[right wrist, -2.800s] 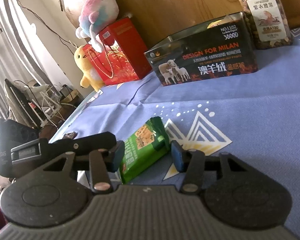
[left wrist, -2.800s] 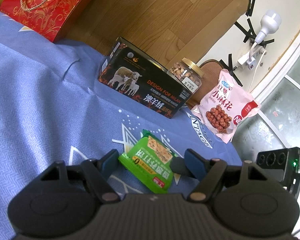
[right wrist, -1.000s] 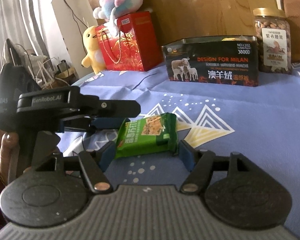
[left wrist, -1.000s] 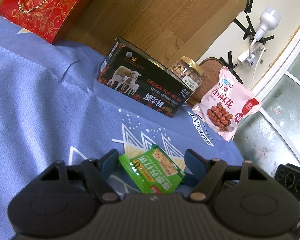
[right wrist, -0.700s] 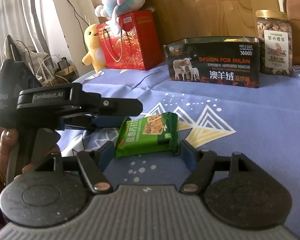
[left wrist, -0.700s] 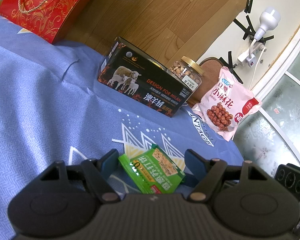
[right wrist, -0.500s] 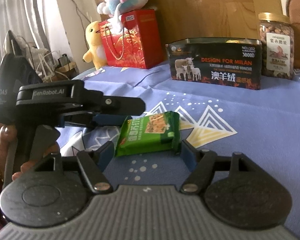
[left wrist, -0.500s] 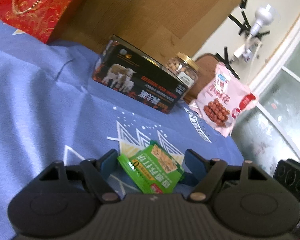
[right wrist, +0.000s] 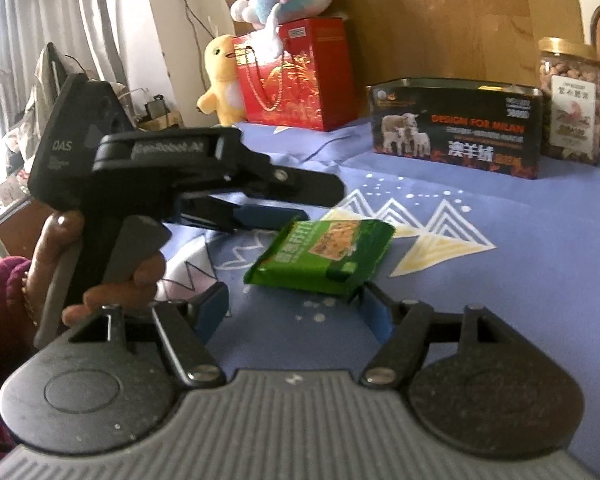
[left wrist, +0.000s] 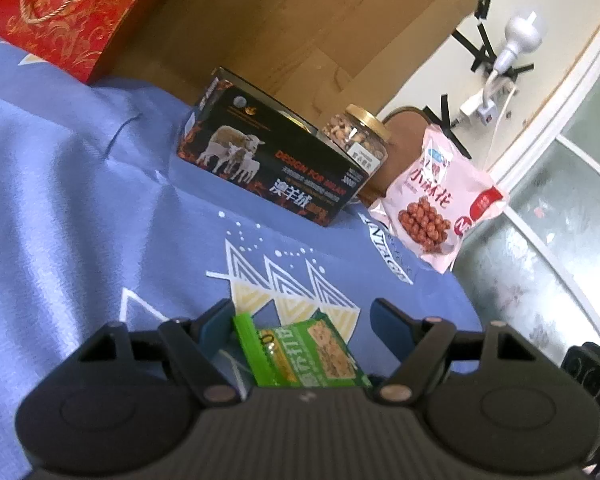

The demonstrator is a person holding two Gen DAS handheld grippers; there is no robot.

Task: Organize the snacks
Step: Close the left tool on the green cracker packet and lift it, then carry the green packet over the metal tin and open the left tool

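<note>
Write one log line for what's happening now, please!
left gripper: open | right gripper: open | green snack pack: flat on blue cloth, ungrasped

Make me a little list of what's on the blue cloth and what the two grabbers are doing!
surface: blue cloth
green snack pack: lying flat on the cloth
left gripper: jaws open, either side of the green pack
right gripper: jaws open, just short of the pack
black box with sheep: standing at the back
nut jar: beside the box
pink snack bag: next to the jar
red gift bag: far back
</note>
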